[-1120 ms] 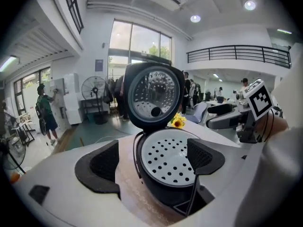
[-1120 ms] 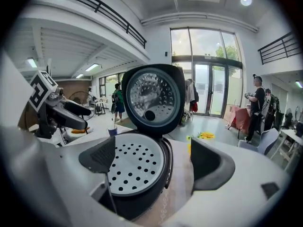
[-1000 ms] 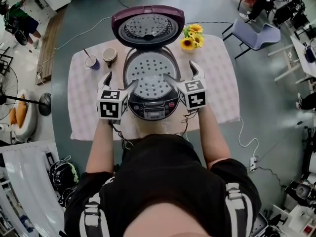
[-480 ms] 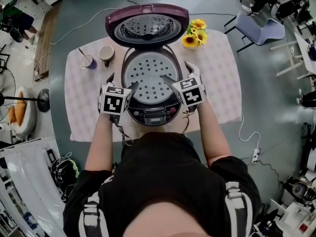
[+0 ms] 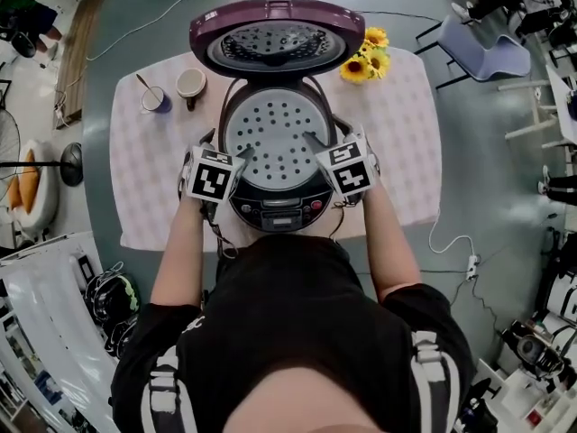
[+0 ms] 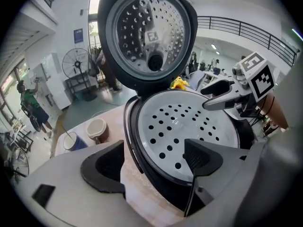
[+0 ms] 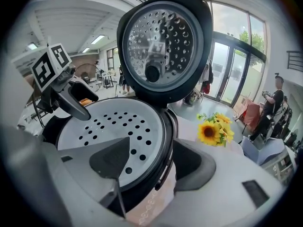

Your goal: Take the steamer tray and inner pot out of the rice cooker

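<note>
- Two grippers are down at the open rice cooker, one at each side of its rim, both angled down and inward.
- My left gripper has just been closing a little, but its jaws are wide apart. The outer jaw hangs outside the cooker wall over the tablecloth and the inner one above the steamer tray. The rim lies between them, and I see neither pad pressing on it.
- My right gripper has just been closing further. It straddles the opposite rim the same way, inner jaw over the tray's holes, outer jaw just beside the cooker's side. It is released, with nothing clamped.
- The steamer tray sits level in the cooker's mouth, between the two grippers. The inner pot is hidden beneath it.
- The lid stands open beyond both grippers. A small label at the middle of its perforated plate is too blurred to read.
- The cubes carry black-and-white square markers, no words. Print on the control panel, on my side of the grippers, is too small to read.
- Beyond the left gripper, to its outer side, stand a mug and a blue cup.
- Beyond the right gripper are sunflowers.
</note>
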